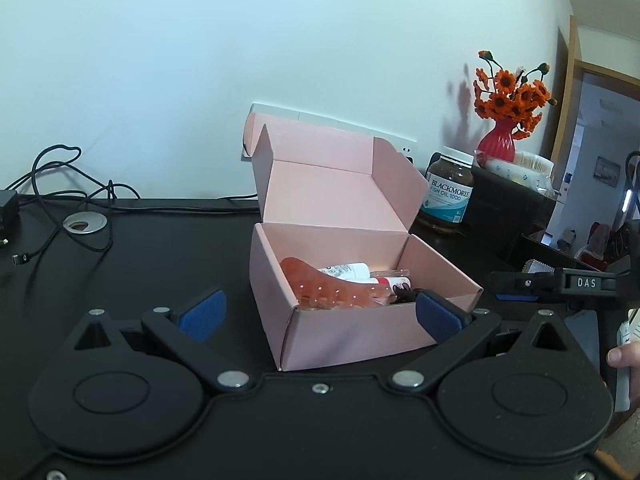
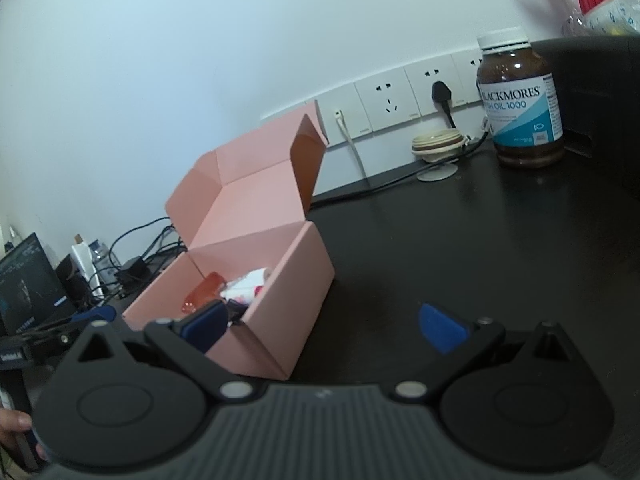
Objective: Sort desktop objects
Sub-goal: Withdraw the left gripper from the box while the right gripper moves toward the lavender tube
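Left wrist view: the pink box (image 1: 352, 320) sits lid-up, long axis crosswise, opening upward. Left gripper (image 1: 320, 314) gapes wide, empty. Right gripper (image 2: 324, 326) likewise spread, holding nothing.

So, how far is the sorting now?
Several small things already lie inside the open pink box: an orange massager, white tubes, a black hair tie. Both the left gripper and the right gripper are open and empty. The lid is still up; closing it probably remains.

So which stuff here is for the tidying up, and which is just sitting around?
For the tidying:
pink box, lid open
orange massager inside it
small white bottles inside it
left gripper and right gripper, both open and empty

Just sitting around:
fish oil jar
flower vase
black cables
wall sockets
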{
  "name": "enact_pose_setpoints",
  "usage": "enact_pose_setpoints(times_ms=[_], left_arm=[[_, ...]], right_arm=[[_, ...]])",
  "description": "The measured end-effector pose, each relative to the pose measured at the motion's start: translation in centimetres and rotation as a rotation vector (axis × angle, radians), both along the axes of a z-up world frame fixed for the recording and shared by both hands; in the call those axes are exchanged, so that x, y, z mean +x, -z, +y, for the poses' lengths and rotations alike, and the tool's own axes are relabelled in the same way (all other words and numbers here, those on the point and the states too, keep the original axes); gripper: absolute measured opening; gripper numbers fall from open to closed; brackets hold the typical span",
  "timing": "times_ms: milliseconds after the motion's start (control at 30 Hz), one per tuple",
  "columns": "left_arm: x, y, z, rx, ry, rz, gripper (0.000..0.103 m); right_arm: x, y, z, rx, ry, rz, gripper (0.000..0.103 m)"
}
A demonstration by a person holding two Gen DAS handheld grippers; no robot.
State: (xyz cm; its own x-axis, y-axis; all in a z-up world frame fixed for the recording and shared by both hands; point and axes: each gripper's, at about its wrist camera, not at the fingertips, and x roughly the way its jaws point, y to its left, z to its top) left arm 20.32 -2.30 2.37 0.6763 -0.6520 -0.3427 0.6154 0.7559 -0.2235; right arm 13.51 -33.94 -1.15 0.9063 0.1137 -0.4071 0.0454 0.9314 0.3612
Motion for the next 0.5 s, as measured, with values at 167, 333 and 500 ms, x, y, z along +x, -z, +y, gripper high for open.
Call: enact_pose_setpoints(times_ms=[167, 333, 500], left_arm=[[-0.4, 0.0, -0.2, 0.009, 0.001, -0.025, 0.103], [-0.4, 0.0, -0.1, 0.007, 0.001, -0.023, 0.103], [-0.2, 0.0, 0.0, 0.001, 0.000, -0.010, 0.103]], right_arm=[[-0.1, 0.0, -0.1, 0.003, -0.005, 0.019, 0.102], [-1.3, -0.2, 0.8, -0.071, -0.026, 0.032, 0.102], [-2.6, -0.1, 1.8, -0.119, -0.070, 0.060, 0.102]])
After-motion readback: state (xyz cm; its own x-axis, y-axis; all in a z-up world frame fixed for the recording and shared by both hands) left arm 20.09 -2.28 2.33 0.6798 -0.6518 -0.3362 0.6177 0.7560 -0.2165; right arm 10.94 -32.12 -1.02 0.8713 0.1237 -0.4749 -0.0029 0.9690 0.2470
